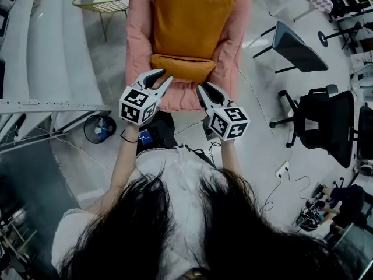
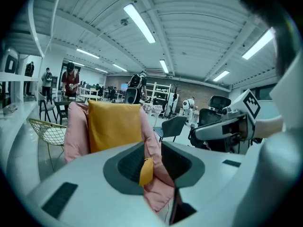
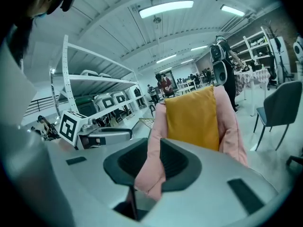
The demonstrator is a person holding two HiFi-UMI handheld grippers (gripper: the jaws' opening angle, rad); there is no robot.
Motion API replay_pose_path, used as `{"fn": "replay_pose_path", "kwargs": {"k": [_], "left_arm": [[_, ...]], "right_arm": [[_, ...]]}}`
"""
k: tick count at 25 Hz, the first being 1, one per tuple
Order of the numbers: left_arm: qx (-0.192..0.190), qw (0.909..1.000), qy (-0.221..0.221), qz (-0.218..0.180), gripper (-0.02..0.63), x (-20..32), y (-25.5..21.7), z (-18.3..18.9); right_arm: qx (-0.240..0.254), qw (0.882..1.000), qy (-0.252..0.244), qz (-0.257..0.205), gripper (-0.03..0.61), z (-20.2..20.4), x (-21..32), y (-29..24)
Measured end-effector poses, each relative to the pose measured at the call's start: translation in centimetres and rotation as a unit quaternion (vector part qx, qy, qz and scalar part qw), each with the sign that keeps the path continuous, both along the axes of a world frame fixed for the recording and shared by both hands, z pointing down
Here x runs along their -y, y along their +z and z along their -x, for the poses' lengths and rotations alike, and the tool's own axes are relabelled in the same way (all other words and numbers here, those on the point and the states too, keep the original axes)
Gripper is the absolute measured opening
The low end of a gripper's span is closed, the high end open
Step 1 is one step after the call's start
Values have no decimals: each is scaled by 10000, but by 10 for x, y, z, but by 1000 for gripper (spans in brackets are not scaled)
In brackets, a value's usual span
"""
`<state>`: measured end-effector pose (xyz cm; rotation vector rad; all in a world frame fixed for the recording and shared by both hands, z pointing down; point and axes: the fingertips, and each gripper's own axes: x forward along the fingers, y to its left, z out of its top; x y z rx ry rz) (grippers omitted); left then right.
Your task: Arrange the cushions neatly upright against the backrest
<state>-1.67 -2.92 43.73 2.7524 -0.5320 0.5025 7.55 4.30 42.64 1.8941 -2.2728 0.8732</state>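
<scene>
The left gripper [image 1: 163,78] is clamped on the near edge of the pink cushion [image 1: 233,45]. Its own view shows pink fabric bunched between the pads, with a little orange corner pinched in there too. The right gripper [image 1: 205,88] is doing the same at the other near corner, jaws closed on a fold of pink only. So both are grasping and neither is empty.

What matters for the next move is that the pink cushion's long axis runs straight away from the person. The two grippers sit side by side on its near short edge, left on the left corner and right on the right, and neither looks any closer than the other. The orange cushion [image 1: 195,16] lies centred on the pink one just beyond the jaws, with the same long axis. Its near end looks bunched or folded over right by the left gripper's tips.

As for materials, the pink one is a big soft pad, puffy along the sides, and it creases easily where it's gripped. The orange one is a smoother, plump rectangle. Both look floppy, so the guess is they'd sag if lifted by one edge.
</scene>
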Motion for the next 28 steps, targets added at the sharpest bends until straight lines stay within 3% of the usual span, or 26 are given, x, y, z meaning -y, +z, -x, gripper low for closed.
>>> {"fn": "replay_pose_path", "kwargs": {"k": [14, 28], "left_arm": [[123, 9988, -389, -263, 121, -154, -21, 21], [425, 9977, -430, -309, 121, -230, -26, 44]], "right_arm": [[95, 9981, -529, -286, 86, 26, -140, -3], [366, 9946, -911, -346, 86, 69, -195, -3]]}}
